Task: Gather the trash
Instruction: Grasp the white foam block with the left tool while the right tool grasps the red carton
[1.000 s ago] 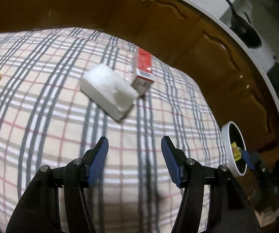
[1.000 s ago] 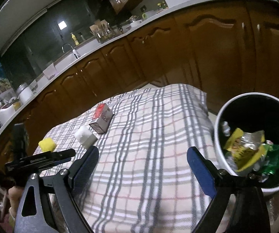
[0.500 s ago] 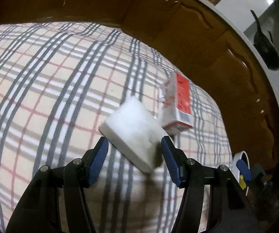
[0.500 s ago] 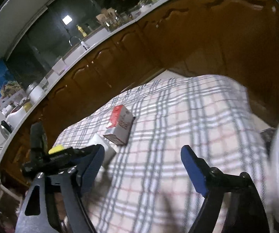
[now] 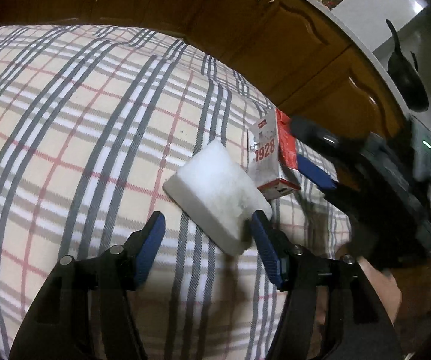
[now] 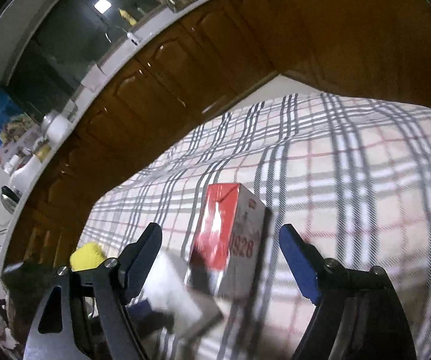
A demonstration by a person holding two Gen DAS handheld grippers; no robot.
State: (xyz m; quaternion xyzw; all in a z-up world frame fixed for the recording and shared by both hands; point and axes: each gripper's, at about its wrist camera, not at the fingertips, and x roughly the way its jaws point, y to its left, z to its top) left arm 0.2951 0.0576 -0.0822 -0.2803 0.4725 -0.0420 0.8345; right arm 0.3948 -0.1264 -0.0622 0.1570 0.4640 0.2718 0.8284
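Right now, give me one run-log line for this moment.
left gripper: jaws opening, white block between | right gripper: jaws open around red carton | both on plaid cloth

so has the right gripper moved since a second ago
Yes. The right gripper has swung away from the bin, in across the plaid cloth, and now brackets the red carton.

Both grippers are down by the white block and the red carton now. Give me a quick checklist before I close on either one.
1. White block between left gripper fingers: not ok, only its near corner is in, and the jaws are opening.
2. Left pads pressing the block: not ok, a gap shows on the left side.
3. Red carton centred ahead of right gripper: ok.
4. Right jaws wide enough for the carton: ok.
5. Grippers clear of each other: cannot tell, they crowd the same spot.
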